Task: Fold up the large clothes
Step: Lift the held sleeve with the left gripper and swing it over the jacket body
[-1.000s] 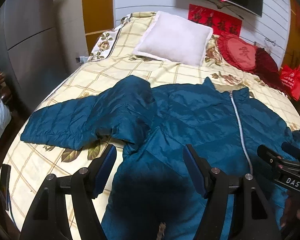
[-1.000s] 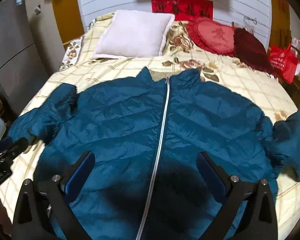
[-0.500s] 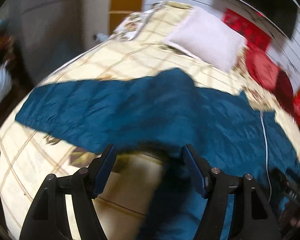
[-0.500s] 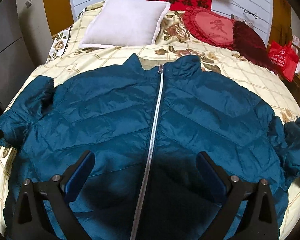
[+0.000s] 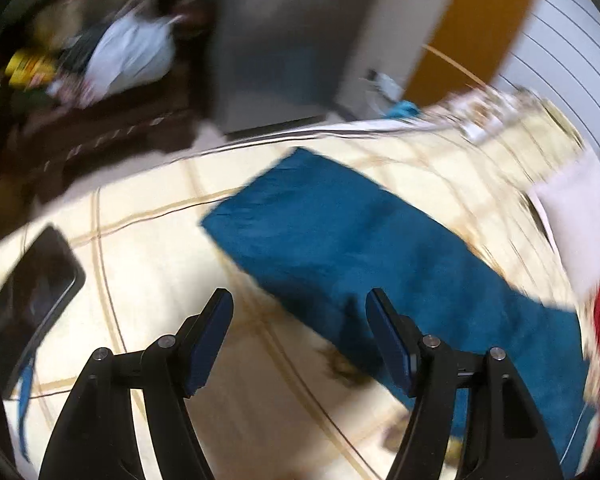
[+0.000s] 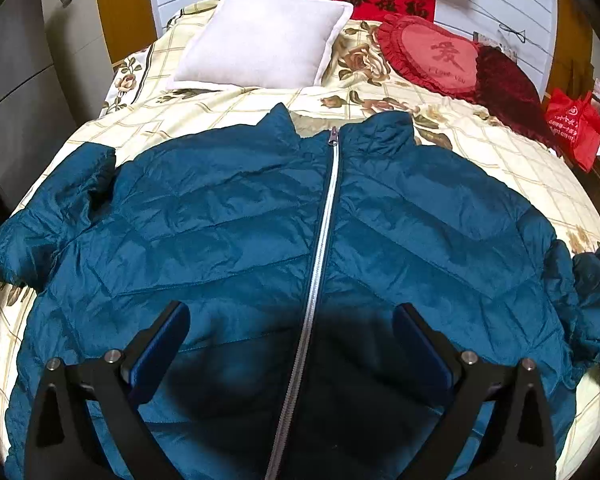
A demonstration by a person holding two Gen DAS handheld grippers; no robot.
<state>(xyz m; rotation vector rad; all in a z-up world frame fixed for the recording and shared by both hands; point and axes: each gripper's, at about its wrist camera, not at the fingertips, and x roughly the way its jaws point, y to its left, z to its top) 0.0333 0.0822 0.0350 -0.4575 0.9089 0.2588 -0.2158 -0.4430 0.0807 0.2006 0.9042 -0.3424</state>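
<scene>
A teal quilted jacket [image 6: 228, 232] lies front up on the bed, zipped, with a silver zipper [image 6: 320, 248] down its middle. My right gripper [image 6: 292, 328] hovers open over the jacket's lower front, straddling the zipper with nothing between its pads. The left wrist view is blurred; there the jacket's left sleeve [image 5: 340, 232] stretches across the bedspread. My left gripper [image 5: 300, 312] stands open just short of the sleeve's near edge, not touching it. The right sleeve [image 6: 592, 296] is bunched at the bed's right edge.
A cream floral bedspread [image 6: 512, 156] covers the bed. A white pillow [image 6: 260, 40] and red heart cushions [image 6: 436, 56] lie at the head. A red bag [image 6: 576, 124] sits at the right. A black phone [image 5: 32, 288] lies on the bed's corner; dark furniture with clutter [image 5: 100, 60] stands beyond.
My left gripper has swung left off the jacket body and rolled, now facing the left sleeve and bed edge. The right gripper has eased slightly lower over the jacket front.
</scene>
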